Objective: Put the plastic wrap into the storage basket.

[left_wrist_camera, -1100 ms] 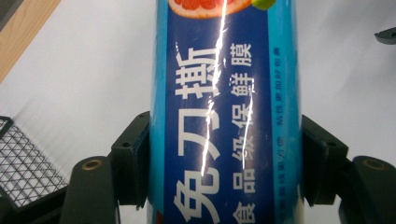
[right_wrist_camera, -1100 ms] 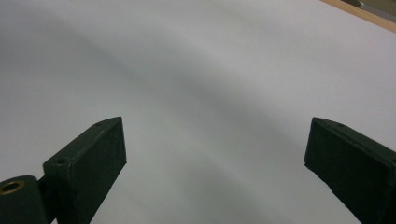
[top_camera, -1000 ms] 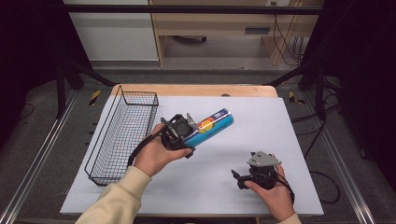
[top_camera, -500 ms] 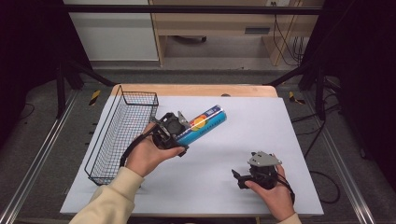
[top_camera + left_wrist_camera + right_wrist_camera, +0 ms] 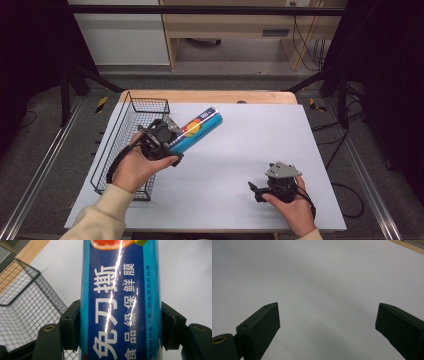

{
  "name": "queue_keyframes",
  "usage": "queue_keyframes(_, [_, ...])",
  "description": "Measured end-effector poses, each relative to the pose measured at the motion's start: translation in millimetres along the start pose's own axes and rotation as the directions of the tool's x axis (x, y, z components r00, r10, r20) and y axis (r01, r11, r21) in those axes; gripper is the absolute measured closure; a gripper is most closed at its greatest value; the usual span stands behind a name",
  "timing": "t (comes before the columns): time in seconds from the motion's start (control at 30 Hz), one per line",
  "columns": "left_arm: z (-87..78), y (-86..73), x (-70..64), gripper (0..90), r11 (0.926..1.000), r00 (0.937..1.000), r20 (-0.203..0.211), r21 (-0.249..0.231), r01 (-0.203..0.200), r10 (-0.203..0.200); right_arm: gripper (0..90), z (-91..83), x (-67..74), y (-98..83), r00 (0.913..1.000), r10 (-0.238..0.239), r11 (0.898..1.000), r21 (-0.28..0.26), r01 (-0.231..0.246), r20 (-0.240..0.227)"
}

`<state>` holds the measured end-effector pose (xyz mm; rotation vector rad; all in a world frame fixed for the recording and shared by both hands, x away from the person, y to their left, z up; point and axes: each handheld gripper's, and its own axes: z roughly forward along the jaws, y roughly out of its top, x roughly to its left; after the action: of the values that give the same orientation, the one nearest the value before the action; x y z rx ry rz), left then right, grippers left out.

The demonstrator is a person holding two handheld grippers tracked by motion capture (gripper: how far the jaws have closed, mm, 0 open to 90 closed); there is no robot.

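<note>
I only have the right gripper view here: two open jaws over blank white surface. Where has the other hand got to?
Observer: The left gripper is shut on a blue tube, held in the air beside the wire basket.
Operator: How is the grip?
Observer: In the left gripper view, both pads press the blue tube's sides.
Operator: Anything inside the basket?
Observer: None that I can see through its mesh.
Operator: And my gripper?
Observer: The right gripper sits low near the table's front edge.

tube [image 5: 117,302] ends cropped, small print illegible
</note>
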<state>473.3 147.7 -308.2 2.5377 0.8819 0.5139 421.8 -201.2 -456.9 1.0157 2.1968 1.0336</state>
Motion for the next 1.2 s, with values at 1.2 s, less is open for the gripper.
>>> queue_keyframes(1.2, [-43.5, -47.3, 34.0, 31.9, 0.9771, 0.9695, -0.159, 0.074, 0.2, -0.186, 8.1, 1.7, 4.4, 2.5, 0.9999, 0.002, 0.999, 0.037, -0.002, -0.013])
